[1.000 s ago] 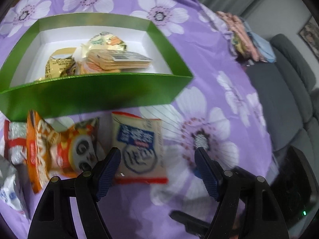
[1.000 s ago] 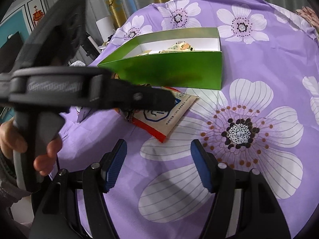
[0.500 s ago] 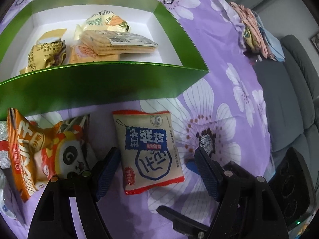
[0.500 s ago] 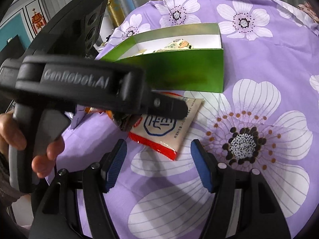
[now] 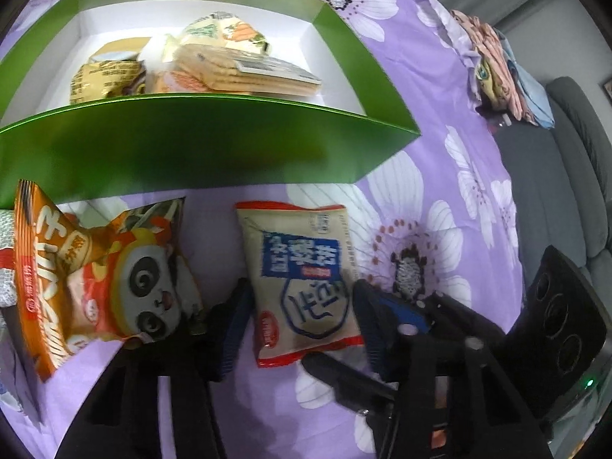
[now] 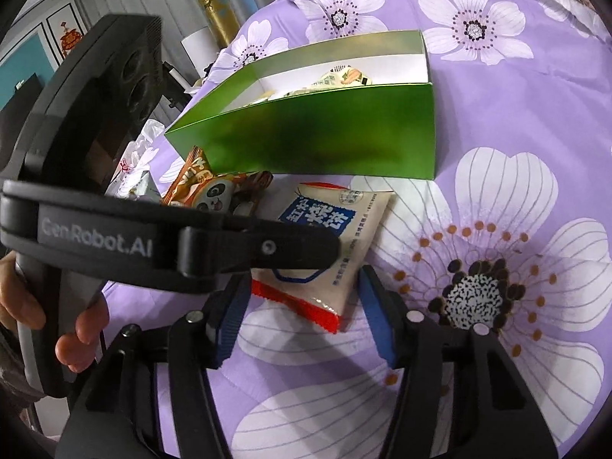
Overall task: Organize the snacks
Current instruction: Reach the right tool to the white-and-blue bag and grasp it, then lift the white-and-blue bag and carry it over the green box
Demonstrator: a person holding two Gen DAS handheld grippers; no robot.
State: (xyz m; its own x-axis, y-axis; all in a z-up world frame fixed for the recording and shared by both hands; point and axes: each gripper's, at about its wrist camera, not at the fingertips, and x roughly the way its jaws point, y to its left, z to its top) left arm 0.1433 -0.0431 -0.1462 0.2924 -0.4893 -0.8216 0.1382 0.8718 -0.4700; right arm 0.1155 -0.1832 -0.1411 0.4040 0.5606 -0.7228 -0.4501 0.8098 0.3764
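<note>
A beige snack packet (image 5: 306, 287) with a blue label and red ends lies flat on the purple flowered cloth, in front of the green box (image 5: 191, 145). My left gripper (image 5: 300, 313) straddles it. The jaws are closing, and the pads sit right at the packet's long edges without crumpling it. From the right wrist, the same packet (image 6: 336, 229) points its near red corner between the fingers of my right gripper (image 6: 302, 321). These jaws are closing too, with gaps on both sides. One left finger (image 6: 267, 246) crosses over the packet. The box (image 6: 325, 134) holds several yellow wrapped snacks (image 5: 244, 69).
An orange panda snack bag (image 5: 107, 279) lies left of the packet, with white-red packets (image 5: 5, 267) beyond it. A pile of folded cloth (image 5: 497, 65) and a grey sofa (image 5: 566, 191) lie past the table's right edge. A person's hand (image 6: 76, 329) holds the left tool.
Both grippers have come closer to the beige packet and their jaws have narrowed around it. The packet itself has stayed flat on the cloth.
</note>
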